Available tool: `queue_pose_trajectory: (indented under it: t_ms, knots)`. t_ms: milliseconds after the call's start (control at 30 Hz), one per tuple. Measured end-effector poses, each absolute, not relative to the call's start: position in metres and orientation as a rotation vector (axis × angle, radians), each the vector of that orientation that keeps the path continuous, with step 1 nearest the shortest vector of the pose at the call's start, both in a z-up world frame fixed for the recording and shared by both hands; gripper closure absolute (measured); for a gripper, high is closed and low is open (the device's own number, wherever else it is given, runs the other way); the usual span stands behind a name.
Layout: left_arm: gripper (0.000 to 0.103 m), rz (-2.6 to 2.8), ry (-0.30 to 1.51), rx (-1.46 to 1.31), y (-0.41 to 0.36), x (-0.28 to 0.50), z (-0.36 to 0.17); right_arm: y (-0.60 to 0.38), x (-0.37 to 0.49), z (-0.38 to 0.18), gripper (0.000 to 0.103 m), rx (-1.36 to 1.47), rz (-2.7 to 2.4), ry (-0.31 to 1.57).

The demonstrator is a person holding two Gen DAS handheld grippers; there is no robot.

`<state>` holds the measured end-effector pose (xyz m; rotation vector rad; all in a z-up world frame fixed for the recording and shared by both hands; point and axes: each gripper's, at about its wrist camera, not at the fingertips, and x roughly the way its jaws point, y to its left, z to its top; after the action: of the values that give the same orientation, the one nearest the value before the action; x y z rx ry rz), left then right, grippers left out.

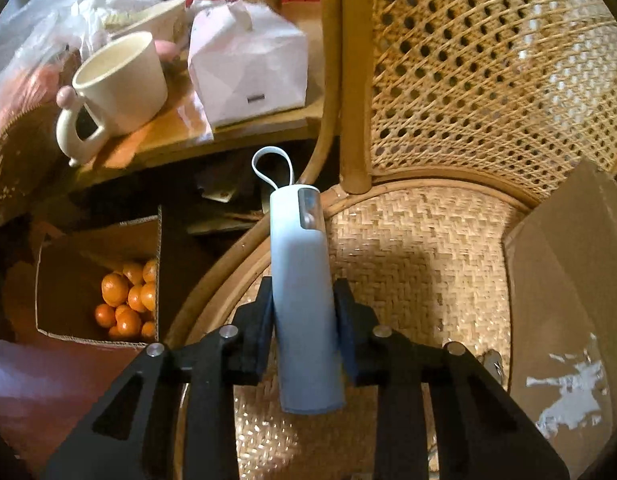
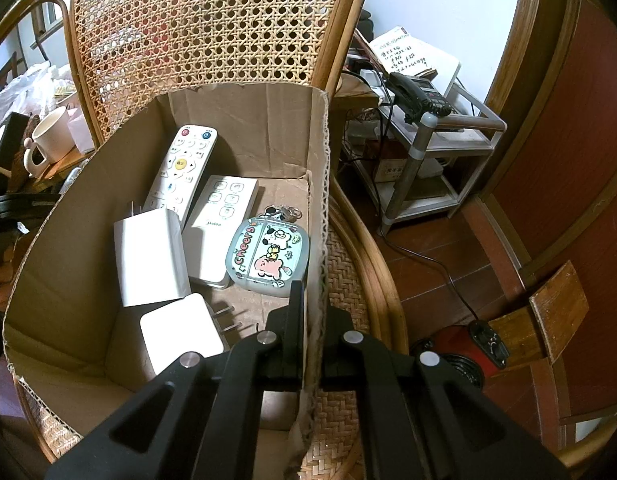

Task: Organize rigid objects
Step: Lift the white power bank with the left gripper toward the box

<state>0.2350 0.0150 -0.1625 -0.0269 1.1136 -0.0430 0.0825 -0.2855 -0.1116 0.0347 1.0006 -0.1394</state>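
My left gripper (image 1: 303,287) is shut on a light blue tube-shaped device (image 1: 298,248) with a white strap loop, held over the woven chair seat (image 1: 408,248). A cardboard box (image 1: 568,280) stands to its right on the seat. In the right wrist view my right gripper (image 2: 314,308) is shut on the right wall of the cardboard box (image 2: 320,184). Inside lie a long white remote (image 2: 184,168), a flat white remote (image 2: 222,220), a cartoon-printed case with a keyring (image 2: 268,254) and two white plug chargers (image 2: 148,256), (image 2: 180,332).
Left of the chair, a wooden table carries a cream mug (image 1: 120,80) and a white tissue pack (image 1: 248,68). Below it sits a carton of oranges (image 1: 128,300). The cane chair back (image 1: 488,60) rises behind. A telephone (image 2: 416,96) rests on a metal rack at the right.
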Motion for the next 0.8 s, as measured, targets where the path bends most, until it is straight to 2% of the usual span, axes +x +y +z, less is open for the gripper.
queue_pose_trajectory:
  t_ms: [800]
  knots:
    - [0.076,-0.094,0.797,-0.032,-0.025,0.154,-0.042,-0.286,0.081,-0.112,0.097,0.032,-0.145,1.000]
